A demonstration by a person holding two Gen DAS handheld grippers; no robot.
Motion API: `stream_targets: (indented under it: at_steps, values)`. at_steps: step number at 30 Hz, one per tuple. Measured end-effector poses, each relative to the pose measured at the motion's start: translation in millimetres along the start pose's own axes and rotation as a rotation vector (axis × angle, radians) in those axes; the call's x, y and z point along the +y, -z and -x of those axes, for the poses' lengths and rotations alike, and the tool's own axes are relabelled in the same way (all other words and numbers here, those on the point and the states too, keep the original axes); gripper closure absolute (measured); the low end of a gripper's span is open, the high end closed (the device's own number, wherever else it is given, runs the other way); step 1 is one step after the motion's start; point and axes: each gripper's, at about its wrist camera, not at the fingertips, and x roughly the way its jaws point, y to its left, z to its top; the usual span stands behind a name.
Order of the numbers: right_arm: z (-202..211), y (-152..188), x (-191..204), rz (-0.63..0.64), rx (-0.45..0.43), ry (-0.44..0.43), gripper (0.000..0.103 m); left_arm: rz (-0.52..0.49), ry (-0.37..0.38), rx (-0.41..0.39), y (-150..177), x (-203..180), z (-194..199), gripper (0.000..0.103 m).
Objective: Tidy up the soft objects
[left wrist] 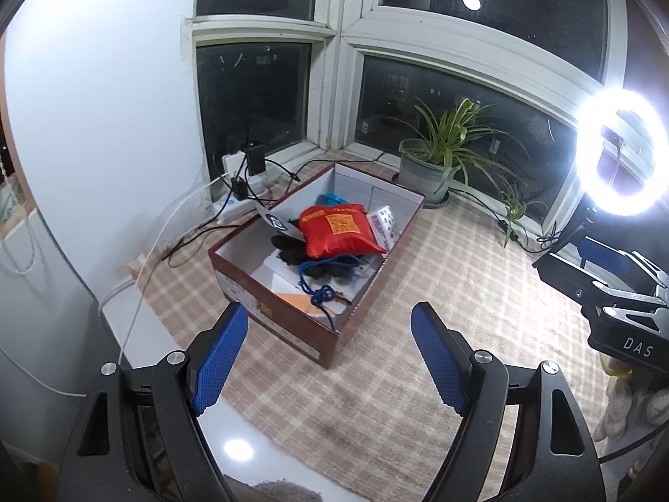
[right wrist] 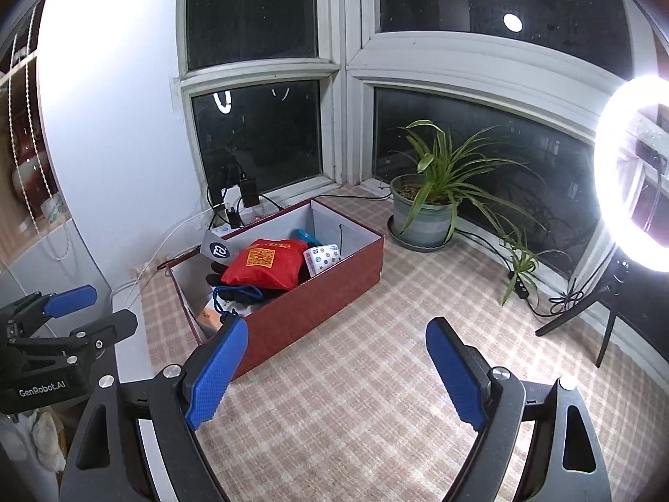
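While both tools hung empty with pads spread wide, I saw the red fabric pouch (left wrist: 339,230) lying in the maroon cardboard box (left wrist: 292,326) ahead of my left tool (left wrist: 328,355), nearer than my right tool (right wrist: 336,370), the box's long axis running away rightward.

A potted plant (right wrist: 426,205) stands far ahead of the gripper by the dark window (right wrist: 481,8); a ring light (right wrist: 627,171) glows at right; chargers (left wrist: 251,167) sit ahead-left.

Cardboard box (left wrist: 288,326) matt; red pouch (left wrist: 338,230) glossy cloth; tablecloth (left wrist: 418,293) woven.
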Motion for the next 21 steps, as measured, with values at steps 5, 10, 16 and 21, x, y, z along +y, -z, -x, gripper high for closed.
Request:
stream_targets:
  at_steps: [5,10,16,21]
  values:
    - [3.6,8.3,-1.9,-0.010,0.003,0.014,0.019,0.006,0.004,0.007,4.2,-7.5,0.9,0.023]
    - [6.2,14.0,-2.1,-0.021,-0.001,0.021,0.018,-0.002,0.004,0.019,7.1,-11.0,0.1,0.023]
    - [5.9,14.3,-1.0,-0.015,-0.002,0.040,0.018,-0.001,0.006,0.019,7.3,-11.3,0.6,0.023]
    - [5.8,15.4,-1.3,-0.013,0.000,0.042,0.018,-0.001,0.007,0.019,6.9,-10.9,0.3,0.023]
